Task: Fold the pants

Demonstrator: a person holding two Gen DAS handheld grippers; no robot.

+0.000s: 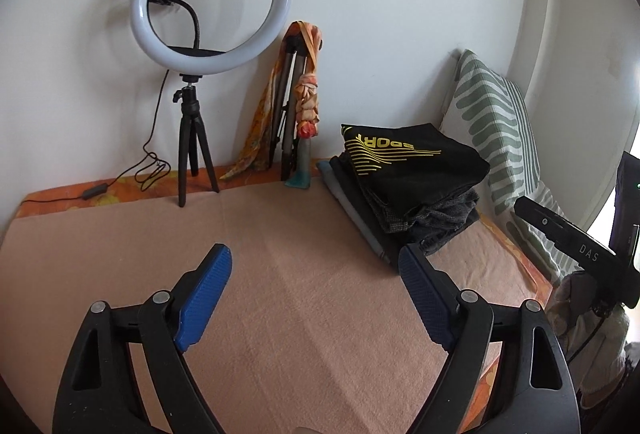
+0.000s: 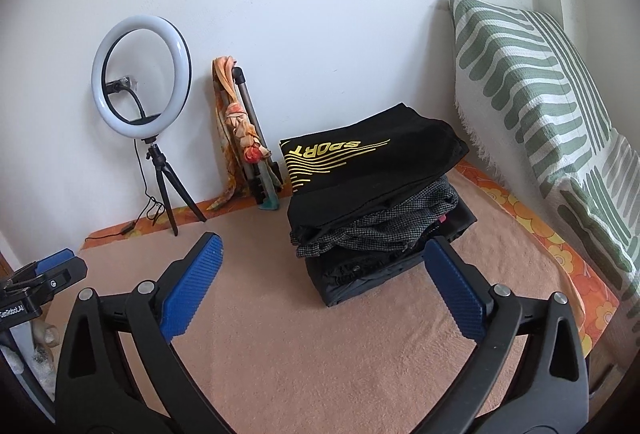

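Note:
Folded black pants with yellow "SPORT" lettering [image 2: 360, 162] lie on top of a stack of folded dark clothes [image 2: 380, 234] at the back right of the peach blanket [image 2: 320, 354]. In the left wrist view the same pants [image 1: 412, 162] top the stack right of centre. My right gripper [image 2: 324, 246] hovers just in front of the stack, open, nothing between its blue pads [image 2: 192, 294]. My left gripper [image 1: 316, 254] hangs open over bare blanket [image 1: 300, 314], left of the stack and apart from it. The right gripper's black body [image 1: 576, 250] shows at the right edge.
A ring light on a small tripod [image 1: 212, 6] stands at the back left by the white wall, its cable trailing on the bed. A folded tripod wrapped in an orange scarf [image 1: 300, 102] leans on the wall. A green-striped pillow [image 2: 540, 106] lines the right side.

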